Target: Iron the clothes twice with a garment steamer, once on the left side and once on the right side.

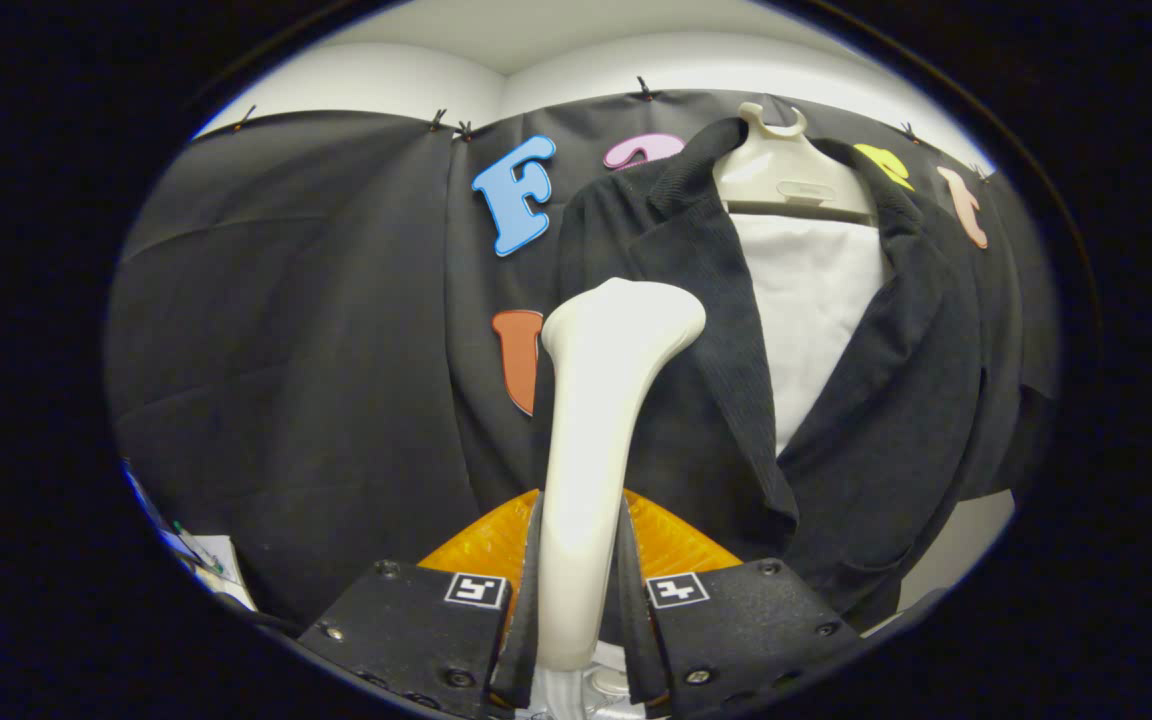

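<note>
Two fingers (526, 600) of the gripper (579, 590) sit at the bottom centre of the frame, closed tight on the steamer (601, 420); both press its pale handle from either side, with no gap showing between pad and handle. From that grip the steamer rises upright through the middle of the frame, slim at the waist and flaring into a rounded head just left of centre, tilted a little to the right at the top. Beyond it hangs the jacket (896, 400), dark and ribbed, filling the centre and right of the frame; the steamer's head lies over the jacket's lapel on the left of the frame, though whether it touches the cloth cannot be told. Between the open lapels a white shirt (811, 300) shows, right of the steamer's head. Both garments hang from a cream hanger (781, 165) at the upper right of centre, its hook at the top. Behind everything the dark booth wall (286, 330) spreads across the left half; above it a strip of white wall (386, 75) runs along the top. At the lower left some papers (206, 560) lie near the wall's foot.
</note>
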{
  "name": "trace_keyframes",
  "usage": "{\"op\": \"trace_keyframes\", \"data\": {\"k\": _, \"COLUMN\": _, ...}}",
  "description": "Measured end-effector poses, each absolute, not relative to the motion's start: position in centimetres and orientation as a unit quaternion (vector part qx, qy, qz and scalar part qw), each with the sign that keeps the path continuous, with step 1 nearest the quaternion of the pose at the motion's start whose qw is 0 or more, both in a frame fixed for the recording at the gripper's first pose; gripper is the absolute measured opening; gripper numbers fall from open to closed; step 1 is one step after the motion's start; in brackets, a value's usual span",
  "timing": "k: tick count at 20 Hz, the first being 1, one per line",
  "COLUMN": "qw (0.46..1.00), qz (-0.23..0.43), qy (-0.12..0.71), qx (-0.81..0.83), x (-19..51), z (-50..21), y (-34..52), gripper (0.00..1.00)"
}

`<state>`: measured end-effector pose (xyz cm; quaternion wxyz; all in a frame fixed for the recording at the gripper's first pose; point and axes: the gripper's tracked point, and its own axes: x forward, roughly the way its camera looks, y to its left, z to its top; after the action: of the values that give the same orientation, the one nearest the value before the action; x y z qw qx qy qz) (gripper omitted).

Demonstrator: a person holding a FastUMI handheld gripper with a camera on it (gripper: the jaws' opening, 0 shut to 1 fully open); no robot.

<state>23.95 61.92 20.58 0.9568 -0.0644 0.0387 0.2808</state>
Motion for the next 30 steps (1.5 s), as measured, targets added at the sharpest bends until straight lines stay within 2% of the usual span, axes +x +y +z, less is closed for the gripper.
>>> {"op": "trace_keyframes", "data": {"k": 30, "qw": 0.948, "qz": 0.258, "qy": 0.184, "qx": -0.045, "x": 24.4, "z": 7.0, "y": 56.6, "gripper": 0.38}}
